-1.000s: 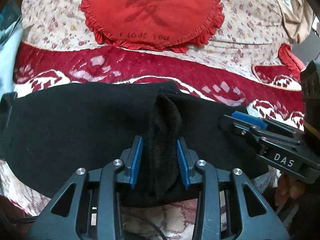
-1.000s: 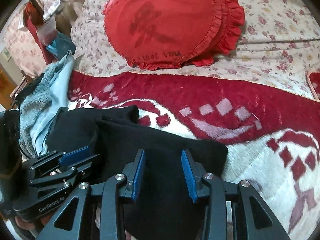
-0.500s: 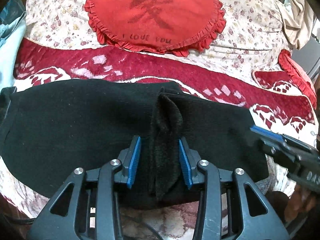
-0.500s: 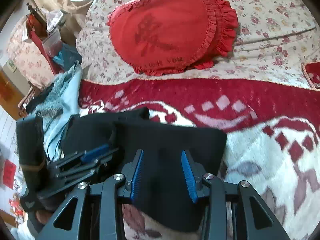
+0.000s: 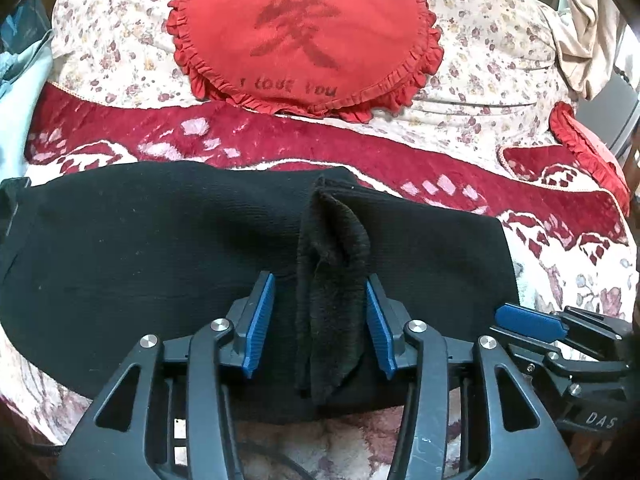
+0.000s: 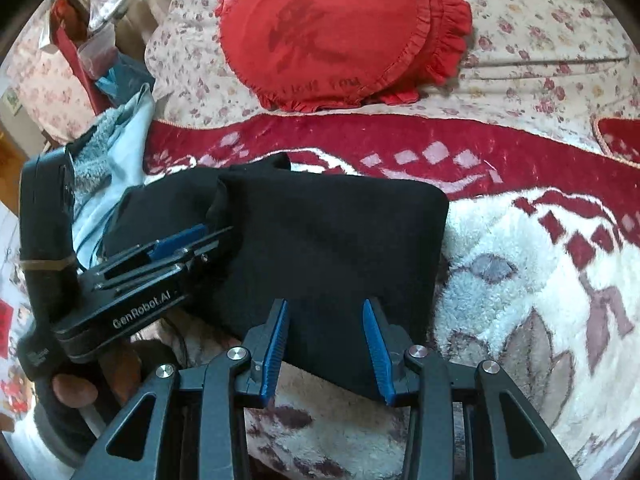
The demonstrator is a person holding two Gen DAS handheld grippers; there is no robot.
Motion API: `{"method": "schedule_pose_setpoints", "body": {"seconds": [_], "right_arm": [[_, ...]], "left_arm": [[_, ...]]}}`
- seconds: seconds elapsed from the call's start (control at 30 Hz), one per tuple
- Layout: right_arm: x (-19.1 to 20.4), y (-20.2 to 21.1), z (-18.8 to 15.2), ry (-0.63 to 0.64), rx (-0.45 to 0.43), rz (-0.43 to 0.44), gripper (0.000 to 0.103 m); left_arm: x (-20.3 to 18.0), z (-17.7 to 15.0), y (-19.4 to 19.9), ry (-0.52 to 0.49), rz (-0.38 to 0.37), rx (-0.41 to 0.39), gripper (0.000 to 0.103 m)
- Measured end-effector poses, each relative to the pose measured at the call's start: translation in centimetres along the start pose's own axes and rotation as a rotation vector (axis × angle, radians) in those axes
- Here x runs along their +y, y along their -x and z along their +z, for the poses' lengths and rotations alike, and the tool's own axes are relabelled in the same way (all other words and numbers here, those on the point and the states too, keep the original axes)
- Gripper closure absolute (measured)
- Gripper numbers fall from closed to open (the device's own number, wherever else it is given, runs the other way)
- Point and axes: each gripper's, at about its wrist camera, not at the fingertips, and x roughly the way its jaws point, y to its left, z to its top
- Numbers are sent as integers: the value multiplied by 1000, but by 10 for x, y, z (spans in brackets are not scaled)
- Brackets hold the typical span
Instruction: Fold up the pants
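Pants (image 5: 168, 240) – black, folded into a wide band – lie across the red-and-white blanket (image 5: 568, 264) in the middle of my left wrist view, with a fuzzy turned-up flap (image 5: 332, 296) standing in the centre. My left gripper (image 5: 320, 320) sits low at the bottom of the frame, pointing forward over the near edge of the cloth; its blue pads (image 5: 260, 316) are spread apart on either side of the flap and I see no grip on it. In the right wrist view my right gripper (image 6: 326, 344) is likewise low and level at the bottom centre, its fingers parted wide over the near right corner of the folded pants, clamping nothing. The left gripper shows there at the left edge, tilted across the cloth. A red heart cushion (image 6: 332, 36) rests on the floral sheet (image 6: 540, 24) at the top of both frames.
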Motion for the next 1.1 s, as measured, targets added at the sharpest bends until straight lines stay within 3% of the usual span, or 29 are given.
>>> {"method": "schedule_pose_setpoints", "body": {"seconds": [0.33, 0.67, 0.87, 1.1], "right_arm": [[-24, 1, -3, -118, -24, 151, 65], [-20, 9, -4, -114, -66, 145, 64], [-28, 17, -8, -153, -108, 192, 63], [-23, 11, -5, -139, -78, 167, 63]], "left_arm": [[0, -1, 0, 5, -9, -8, 57], [1, -3, 3, 20, -25, -12, 57], [5, -6, 11, 41, -55, -23, 57], [2, -8, 14, 25, -32, -32, 57]]}}
